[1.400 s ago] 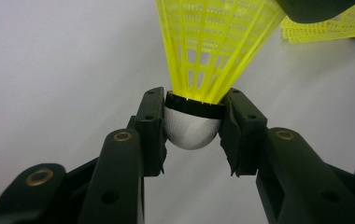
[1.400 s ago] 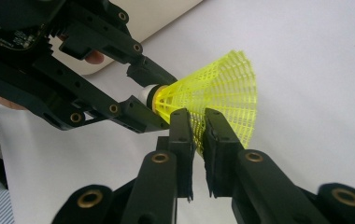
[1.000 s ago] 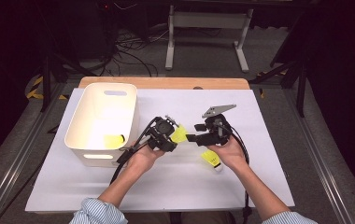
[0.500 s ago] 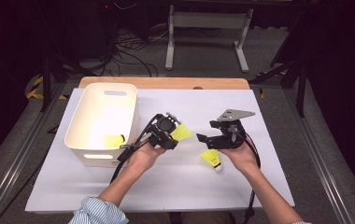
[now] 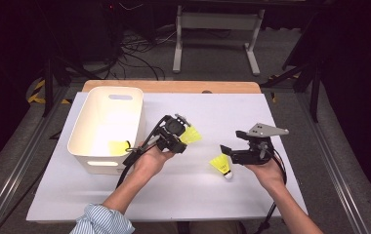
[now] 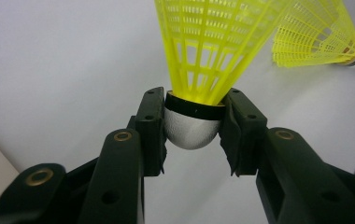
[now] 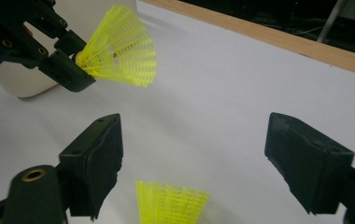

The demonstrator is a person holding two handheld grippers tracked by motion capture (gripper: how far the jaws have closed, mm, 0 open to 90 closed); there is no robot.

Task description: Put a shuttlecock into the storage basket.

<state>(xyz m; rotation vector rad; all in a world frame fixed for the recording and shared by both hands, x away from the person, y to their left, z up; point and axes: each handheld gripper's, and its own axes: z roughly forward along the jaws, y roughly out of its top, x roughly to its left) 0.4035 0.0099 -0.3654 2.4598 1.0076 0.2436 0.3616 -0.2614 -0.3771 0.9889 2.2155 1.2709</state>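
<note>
All positions below are given relative to the white bin [image 5: 106, 127], which stands at the left of the white table [image 5: 174, 195].

Nearest the person, to the right of the bin and well apart from it, a loose yellow shuttlecock [image 5: 221, 165] lies on its side on the table, cork end toward the person. The right gripper [image 5: 228, 150] is just beside it, on the side away from the bin. Its jaws have just been opening and now stand wide apart; in the right gripper view the skirt of this shuttlecock [image 7: 171, 203] lies low between them, and neither pad touches it. The open stance probably means this shuttlecock is lined up as the next pick.

Closer to the bin, just off its right wall, the left gripper [image 5: 182, 137] is clamped on a second shuttlecock [image 5: 191, 134]. In the left gripper view the pads [image 6: 151, 122] press on both sides of the white cork [image 6: 192, 128], just below its black band, and the yellow skirt [image 6: 213, 46] fans out ahead. Gripping the rigid cork rather than the mesh gives a firm hold and spares the skirt from crushing.

A third shuttlecock [image 5: 119, 146] lies inside the bin, against its near wall. This suggests the bin is the collection point, with the held shuttlecock kept beside the rim for a short transfer.
</note>
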